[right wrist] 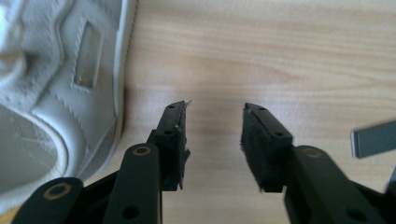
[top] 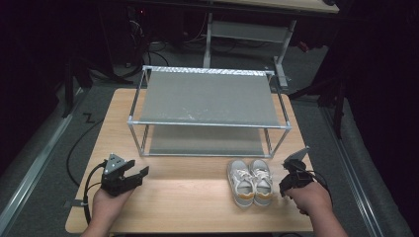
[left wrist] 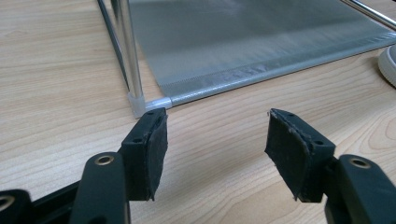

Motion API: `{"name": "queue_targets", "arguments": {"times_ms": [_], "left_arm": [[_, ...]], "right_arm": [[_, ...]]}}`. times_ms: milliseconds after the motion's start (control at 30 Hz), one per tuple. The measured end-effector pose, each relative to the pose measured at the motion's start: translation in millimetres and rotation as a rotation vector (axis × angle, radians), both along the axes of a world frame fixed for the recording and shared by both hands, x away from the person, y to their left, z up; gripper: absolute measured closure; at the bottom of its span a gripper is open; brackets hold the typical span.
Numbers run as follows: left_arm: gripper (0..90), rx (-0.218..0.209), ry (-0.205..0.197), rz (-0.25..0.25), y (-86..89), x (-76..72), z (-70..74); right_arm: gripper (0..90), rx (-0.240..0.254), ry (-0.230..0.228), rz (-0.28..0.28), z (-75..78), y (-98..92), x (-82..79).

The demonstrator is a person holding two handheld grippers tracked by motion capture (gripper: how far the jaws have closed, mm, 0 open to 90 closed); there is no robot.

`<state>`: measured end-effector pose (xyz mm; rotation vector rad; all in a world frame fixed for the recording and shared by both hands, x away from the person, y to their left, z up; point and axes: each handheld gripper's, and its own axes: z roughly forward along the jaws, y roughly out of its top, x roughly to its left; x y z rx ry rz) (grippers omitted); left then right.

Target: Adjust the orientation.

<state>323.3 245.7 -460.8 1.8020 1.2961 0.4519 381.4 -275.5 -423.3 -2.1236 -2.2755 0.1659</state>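
A pair of white sneakers point(top: 250, 181) with tan heels stands side by side on the wooden table point(top: 188, 202), in front of the right end of a two-shelf metal rack point(top: 207, 96). My right gripper point(top: 286, 185) hovers just right of the pair, tilted down. In the right gripper view it point(right wrist: 215, 116) is open over bare wood, with the nearer sneaker point(right wrist: 60, 93) to its left and apart from the jaws. My left gripper point(top: 138, 168) rests at the table's front left. It point(left wrist: 217, 135) is open and empty, facing the rack's corner post point(left wrist: 128, 51) and lower shelf point(left wrist: 243, 42).
The rack's grey fabric shelves hold nothing. A sneaker's sole edge point(left wrist: 387, 63) shows at the right border of the left gripper view. Bare wood lies between the two grippers. Beyond the table there is a dark floor with cables and a desk frame point(top: 247, 29).
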Motion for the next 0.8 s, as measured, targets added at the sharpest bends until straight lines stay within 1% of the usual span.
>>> {"name": "queue_targets", "arguments": {"times_ms": [33, 67, 100, 167, 233, 400, 500, 600, 700, 800], "left_arm": [[38.8, 0.0, 0.0, 0.0, 0.1, -0.1, 0.1], [38.8, -0.002, 0.0, 0.0, 0.2, -0.3, 0.2], [38.9, -0.002, -0.001, 0.0, 0.4, -0.4, 0.4], [38.8, -0.004, -0.001, 0.001, 0.9, -0.4, 0.4], [38.8, -0.003, 0.0, 0.002, 0.9, 0.2, -0.4], [38.8, 0.004, 0.008, 0.004, 0.4, 1.5, -2.3], [38.8, 0.003, 0.009, 0.003, -0.1, 1.7, -2.6], [38.8, 0.011, 0.011, 0.0, -1.9, 2.4, -3.6], [38.8, 0.017, 0.015, -0.006, -3.7, 2.7, -4.5], [38.7, 0.025, 0.015, -0.011, -4.8, 2.5, -4.5]], "right_arm": [[62.0, 0.004, 0.011, -0.021, 0.9, 0.8, -0.3], [63.0, 0.006, 0.019, -0.021, 2.2, 0.4, 0.0], [63.5, 0.011, 0.038, -0.021, 3.3, -0.2, 0.4], [64.1, 0.021, 0.057, -0.039, 8.2, 0.5, 0.2], [62.9, 0.036, 0.057, -0.038, 15.0, 1.3, -0.2], [59.5, 0.063, 0.053, -0.058, 39.0, 7.8, 0.6], [60.4, 0.07, 0.04, -0.044, 52.9, 20.5, 1.1], [60.2, 0.084, 0.028, -0.02, 62.1, 35.8, 2.0], [60.1, 0.093, 0.028, 0.005, 65.4, 52.0, 3.7], [60.7, 0.092, 0.039, 0.033, 63.6, 67.3, 4.8]]}}
